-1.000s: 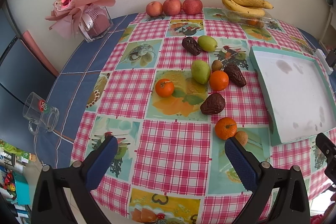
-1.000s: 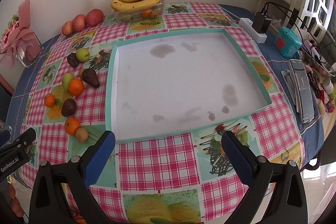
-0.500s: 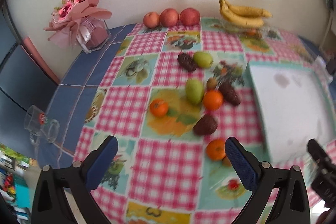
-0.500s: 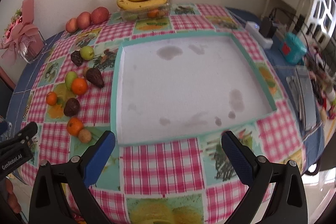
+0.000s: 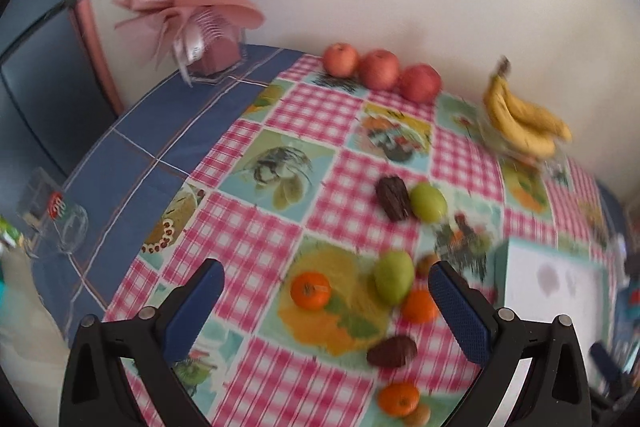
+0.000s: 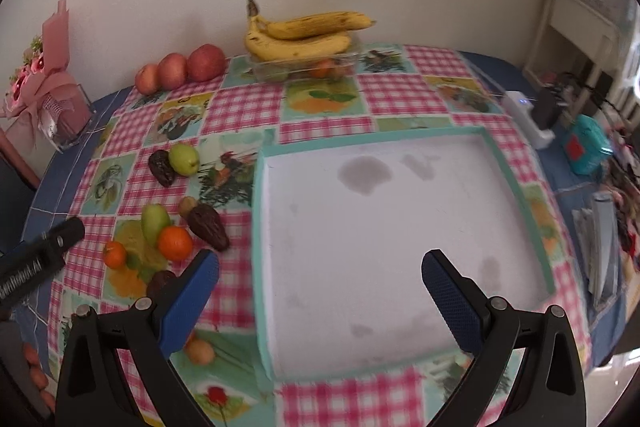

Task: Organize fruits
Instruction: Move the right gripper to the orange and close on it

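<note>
Loose fruit lies on the checked tablecloth: oranges (image 5: 310,289) (image 6: 174,243), green pears (image 5: 393,277) (image 6: 183,158), dark avocados (image 5: 393,198) (image 6: 208,226) and a small kiwi (image 6: 199,351). A shallow white tray with a teal rim (image 6: 516,183) sits to the right with no fruit in it. My left gripper (image 5: 326,281) is open above the fruit cluster, holding nothing. My right gripper (image 6: 320,273) is open over the tray's near left part, also with nothing between its fingers. The left gripper's tip (image 6: 44,247) shows at the left edge of the right wrist view.
Three red apples (image 6: 180,67) line the back wall beside bananas (image 6: 300,35) on a clear box. A pink bouquet (image 5: 192,7) and a glass mug (image 5: 60,223) stand left. A power strip (image 6: 528,119), teal box (image 6: 588,147) and flat grey items (image 6: 600,239) lie right.
Both grippers have moved forward over the table. The left view swung left and closer to the fruit; the right one advanced over the tray. Both stay open.
</note>
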`<state>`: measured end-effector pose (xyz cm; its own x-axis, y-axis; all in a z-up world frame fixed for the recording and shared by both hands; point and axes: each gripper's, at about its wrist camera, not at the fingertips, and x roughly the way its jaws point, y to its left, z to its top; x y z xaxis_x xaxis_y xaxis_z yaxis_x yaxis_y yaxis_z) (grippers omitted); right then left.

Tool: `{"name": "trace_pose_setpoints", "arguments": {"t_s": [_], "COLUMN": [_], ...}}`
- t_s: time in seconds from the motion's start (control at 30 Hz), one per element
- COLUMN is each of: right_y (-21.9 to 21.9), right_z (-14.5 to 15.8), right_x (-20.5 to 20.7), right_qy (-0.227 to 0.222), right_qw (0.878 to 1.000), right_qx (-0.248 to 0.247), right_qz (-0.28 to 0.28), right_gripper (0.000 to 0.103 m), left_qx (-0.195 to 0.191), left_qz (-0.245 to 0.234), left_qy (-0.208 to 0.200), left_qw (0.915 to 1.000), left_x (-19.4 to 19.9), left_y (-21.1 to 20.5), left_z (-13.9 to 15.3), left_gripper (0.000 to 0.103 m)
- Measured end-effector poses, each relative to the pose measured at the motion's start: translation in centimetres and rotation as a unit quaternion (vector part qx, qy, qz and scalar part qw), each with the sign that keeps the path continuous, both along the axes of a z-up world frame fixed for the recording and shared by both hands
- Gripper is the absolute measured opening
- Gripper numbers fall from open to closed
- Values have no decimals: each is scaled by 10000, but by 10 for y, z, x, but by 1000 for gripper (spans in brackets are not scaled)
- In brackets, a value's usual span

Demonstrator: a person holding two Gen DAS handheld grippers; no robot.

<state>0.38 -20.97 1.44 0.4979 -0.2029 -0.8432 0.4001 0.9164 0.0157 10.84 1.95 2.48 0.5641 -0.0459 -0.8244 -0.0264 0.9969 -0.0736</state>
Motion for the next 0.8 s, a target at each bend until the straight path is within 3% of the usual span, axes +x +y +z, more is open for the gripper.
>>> {"name": "trace_pose_setpoints", "arguments": {"t_s": [0.2,0.33,0.63,0.8], "right_y": [9,32,68,80], "right_z": [-17,-31,-40,-41], "right_x": [33,40,26,19], "right_qy": [103,371,582,694], "right_qw": [9989,9961,9892,9857], "right_qx": [343,334,488,437], "right_qz": [310,724,1257,1474], "right_gripper": [101,101,101,101], "left_qx": [-268,-52,32,123], "left_qz": [121,158,-170,-96], "left_qy": [106,242,484,773], "left_qw": [9995,9996,9987,9969], "left_x": [9,0,-19,-18], "left_y": [25,35,26,29], "left_z": [-12,-14,-9,-18], "left_gripper": [103,103,103,103]}}
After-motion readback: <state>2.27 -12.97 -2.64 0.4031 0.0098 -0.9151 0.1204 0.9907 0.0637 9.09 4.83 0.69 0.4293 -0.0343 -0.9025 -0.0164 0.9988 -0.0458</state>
